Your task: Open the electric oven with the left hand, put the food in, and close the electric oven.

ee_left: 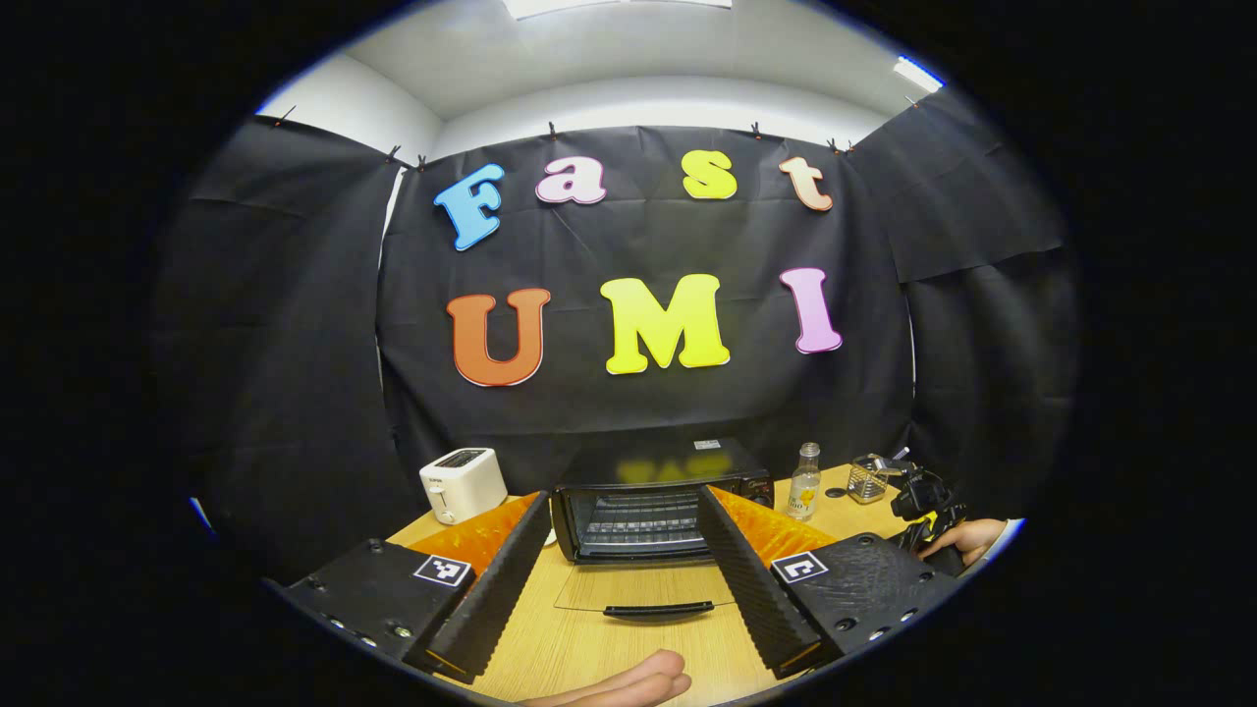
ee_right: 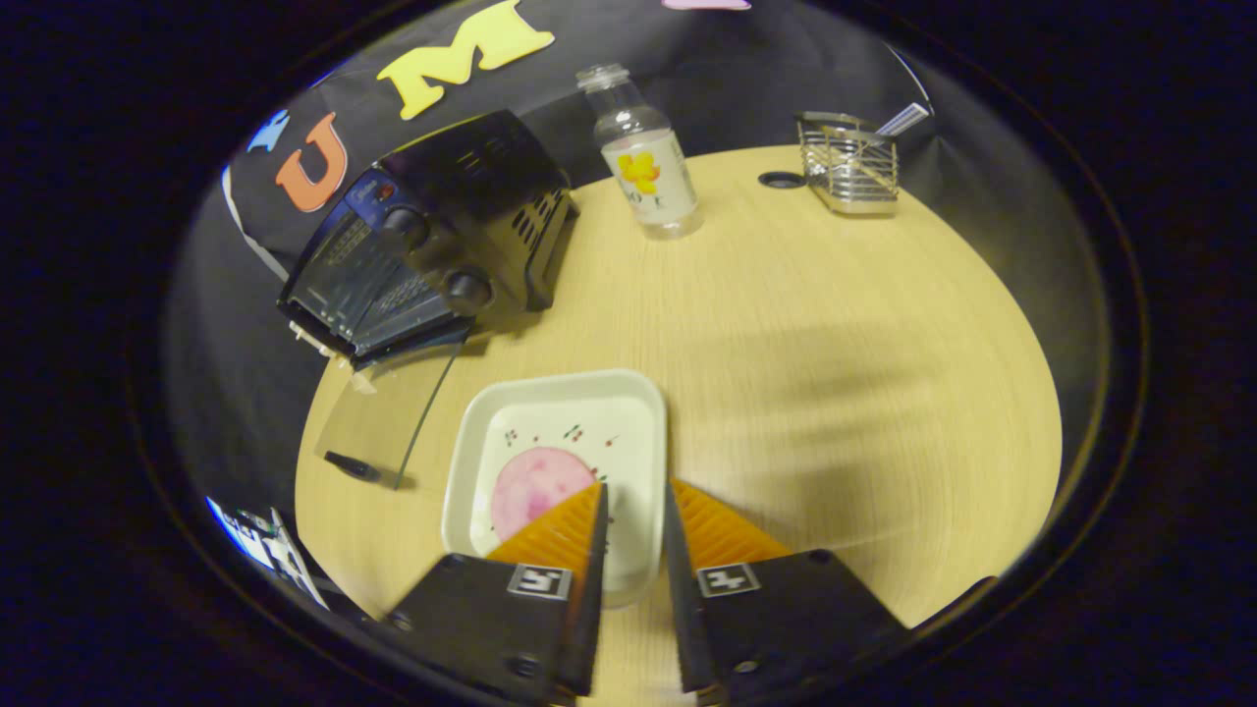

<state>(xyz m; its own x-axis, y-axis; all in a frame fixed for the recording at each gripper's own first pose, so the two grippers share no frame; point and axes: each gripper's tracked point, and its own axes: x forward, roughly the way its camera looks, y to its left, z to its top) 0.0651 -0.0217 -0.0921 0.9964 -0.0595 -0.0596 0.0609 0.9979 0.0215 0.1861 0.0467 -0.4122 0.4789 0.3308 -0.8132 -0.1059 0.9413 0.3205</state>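
The black electric oven stands at the back of the wooden table with its glass door folded flat down; the wire rack inside shows. My left gripper is open wide, held back from the oven, its fingers framing the oven mouth. In the right gripper view the oven is at the upper left, its door down. A white square plate carries a round pink slice of food. My right gripper is shut on the plate's right rim, one finger over the plate, one outside.
A white toaster sits left of the oven. A clear bottle and a wire holder stand at the back right. A person's hand holds the other gripper at the right; fingers show at the table's near edge.
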